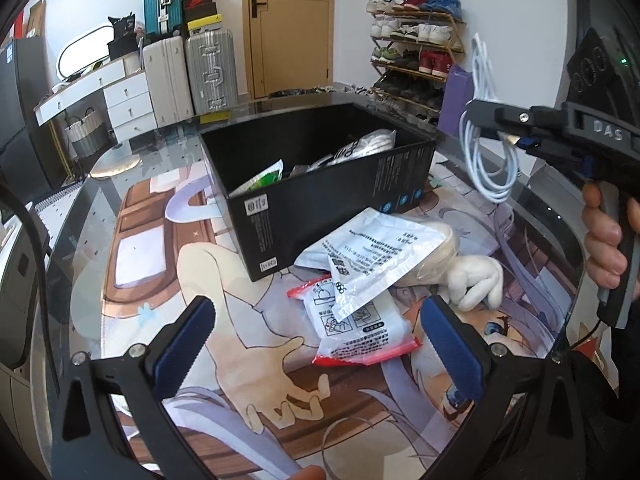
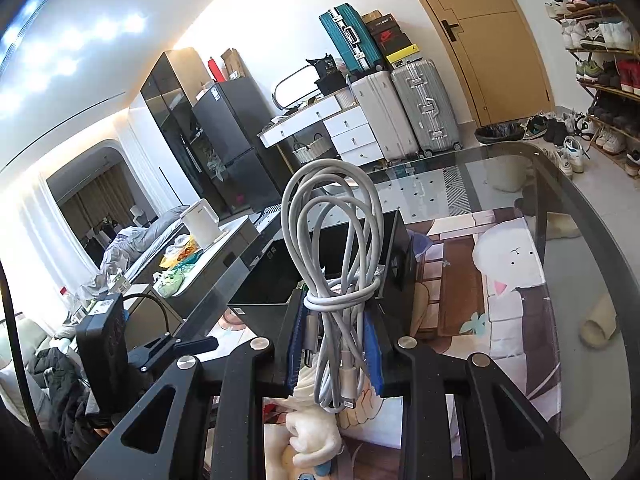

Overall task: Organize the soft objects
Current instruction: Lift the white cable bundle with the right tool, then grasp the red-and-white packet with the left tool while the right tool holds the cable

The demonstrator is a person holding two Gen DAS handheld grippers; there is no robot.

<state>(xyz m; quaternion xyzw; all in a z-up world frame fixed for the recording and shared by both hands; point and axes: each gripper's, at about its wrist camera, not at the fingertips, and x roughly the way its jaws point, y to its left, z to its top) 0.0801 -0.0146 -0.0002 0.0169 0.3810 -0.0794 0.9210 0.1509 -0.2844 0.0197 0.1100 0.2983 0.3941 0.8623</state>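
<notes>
My right gripper (image 2: 334, 344) is shut on a coiled white cable (image 2: 332, 240) and holds it in the air to the right of the black box (image 1: 320, 184); the cable (image 1: 490, 136) also shows in the left wrist view, hanging from the right gripper (image 1: 486, 116). The box holds a green packet (image 1: 264, 180) and a white pouch (image 1: 360, 146). My left gripper (image 1: 316, 340) is open, low over the table, with its jaws either side of a red-edged white packet (image 1: 360, 328). A white printed bag (image 1: 376, 256) overlaps the packet. A cream plush toy (image 1: 472, 280) lies to the right.
The glass table (image 1: 92, 216) has an illustrated mat under it. Suitcases (image 1: 188, 68), a white dresser (image 1: 104, 96) and a shoe rack (image 1: 416, 52) stand beyond the far edge. A fridge (image 2: 224, 140) and a cluttered counter (image 2: 200, 256) are to the left.
</notes>
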